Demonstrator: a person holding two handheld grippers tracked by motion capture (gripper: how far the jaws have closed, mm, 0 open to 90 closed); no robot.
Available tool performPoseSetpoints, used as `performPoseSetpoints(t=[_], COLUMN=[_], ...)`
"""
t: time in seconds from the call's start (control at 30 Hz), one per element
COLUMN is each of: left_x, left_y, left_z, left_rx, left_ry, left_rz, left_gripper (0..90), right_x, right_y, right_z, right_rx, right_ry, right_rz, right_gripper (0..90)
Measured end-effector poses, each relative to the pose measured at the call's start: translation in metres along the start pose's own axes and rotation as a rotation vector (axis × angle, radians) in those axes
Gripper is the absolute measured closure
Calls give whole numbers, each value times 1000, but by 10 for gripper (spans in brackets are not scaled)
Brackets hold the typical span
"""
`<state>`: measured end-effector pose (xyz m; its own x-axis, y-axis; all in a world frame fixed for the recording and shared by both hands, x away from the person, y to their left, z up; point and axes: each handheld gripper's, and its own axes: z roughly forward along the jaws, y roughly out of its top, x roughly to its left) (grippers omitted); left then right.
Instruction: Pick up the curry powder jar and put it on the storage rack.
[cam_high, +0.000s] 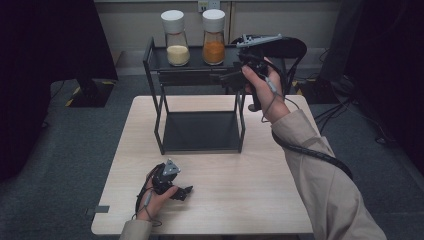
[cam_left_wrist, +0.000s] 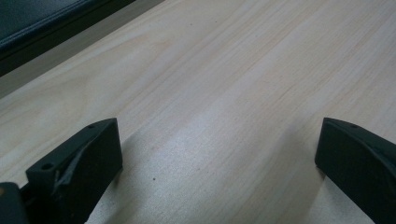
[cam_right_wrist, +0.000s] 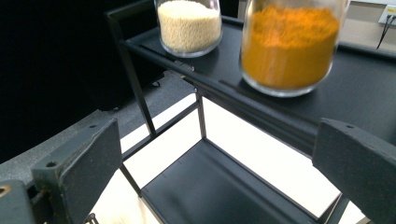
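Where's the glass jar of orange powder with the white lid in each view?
High view: the glass jar of orange powder stands top centre on the black metal rack's upper shelf, right of the jar of pale grains, just left of the right gripper.
Left gripper view: not in it; bare table.
Right gripper view: upper right, lid cropped.
Shared landmark: the rack's upper shelf, in the high and right gripper views.

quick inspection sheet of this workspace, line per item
surface: pale wooden table, bare around the rack
job's things: orange-powder jar and white-grain jar, upright on top shelf of black rack; lower shelf bare
clutter: nothing seen
grippers: right gripper raised beside top shelf, jaws open toward orange-powder jar; left gripper low over table, jaws open, holding nothing
cables: black cable trailing over right sleeve
surroundings: grey carpet, cabinets behind
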<state>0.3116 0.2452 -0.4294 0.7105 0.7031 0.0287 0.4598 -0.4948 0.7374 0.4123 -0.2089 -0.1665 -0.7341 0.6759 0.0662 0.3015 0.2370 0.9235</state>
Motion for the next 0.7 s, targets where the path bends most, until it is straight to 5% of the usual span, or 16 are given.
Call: performPoseSetpoints(t=[0.7], left_x=[0], left_y=[0], left_z=[0], left_rx=[0], left_ry=[0], left_rz=[0], left_gripper=[0], right_x=[6], right_y=[-34], right_z=[7], right_rx=[11], right_ry=[26], right_rz=[15], right_gripper=[6])
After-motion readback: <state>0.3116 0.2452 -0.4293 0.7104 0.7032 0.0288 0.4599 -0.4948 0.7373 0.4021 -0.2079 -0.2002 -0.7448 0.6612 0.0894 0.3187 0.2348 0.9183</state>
